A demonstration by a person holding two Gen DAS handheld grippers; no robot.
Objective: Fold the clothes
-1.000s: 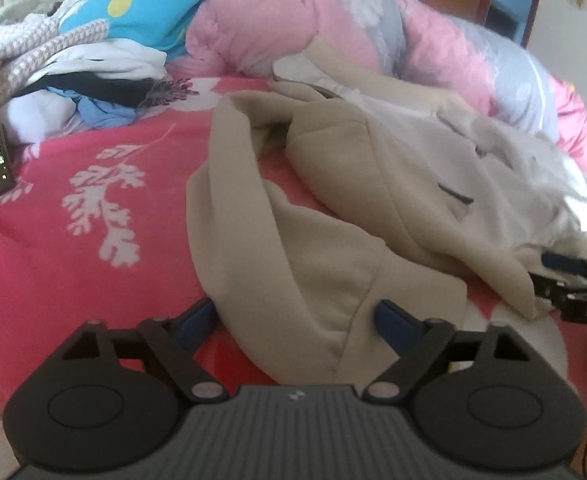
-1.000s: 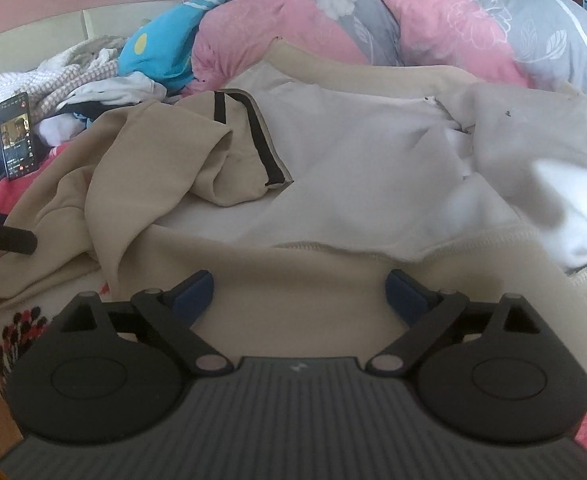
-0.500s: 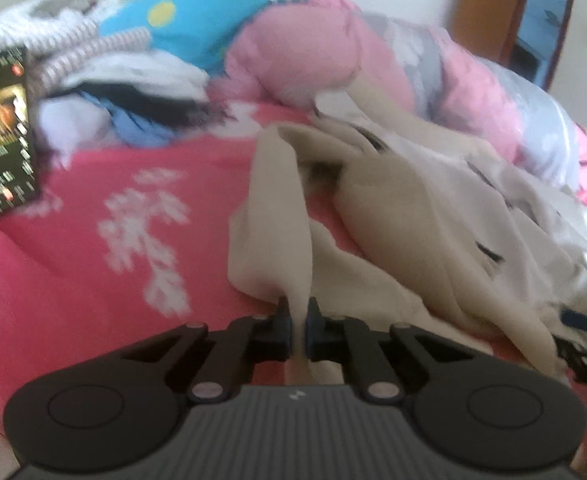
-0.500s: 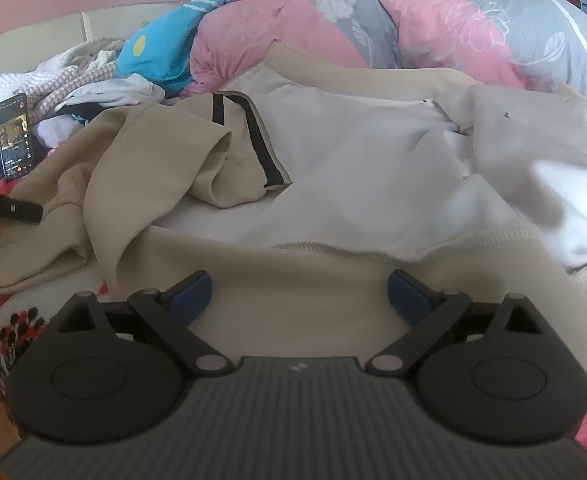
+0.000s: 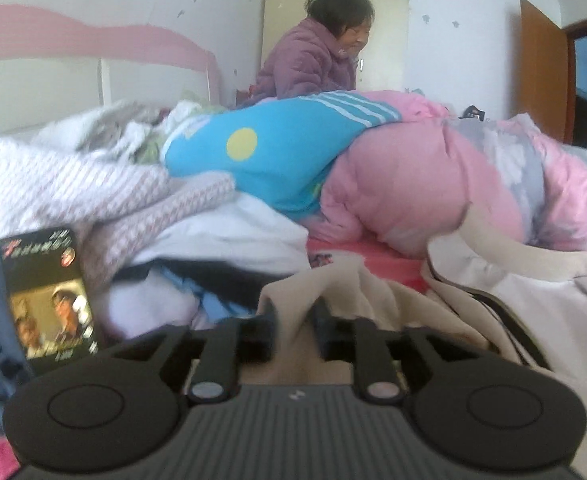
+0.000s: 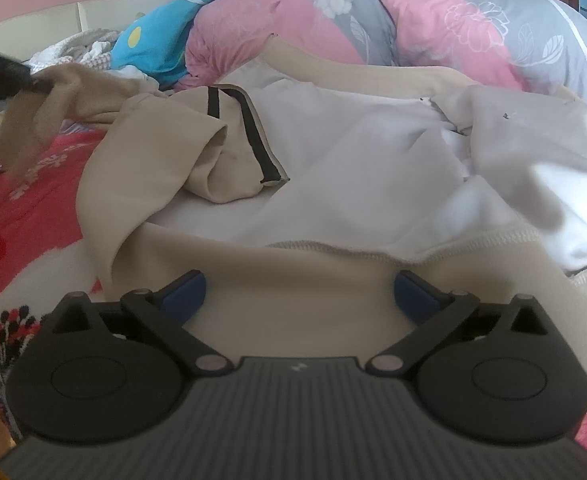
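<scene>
A pink floral bed [image 6: 33,208] fills the room, with a puffy quilt [image 6: 433,20] and loose laundry heaped toward its pink headboard, where a person in a purple jacket [image 5: 313,60] bends over. Our beige hoodie [image 6: 333,148] lies spread across the bed, pale fleece lining up, a black-trimmed edge folded over. Our left gripper [image 5: 293,320] has a bunched beige sleeve [image 5: 333,292] between its jaws, which are easing apart, seemingly to draw the soft cloth out straight. Our right gripper [image 6: 299,292] rests with jaws wide apart on the thick stitched hem, gripping nothing. A phone [image 5: 49,300] stands propped against the clothes pile.
</scene>
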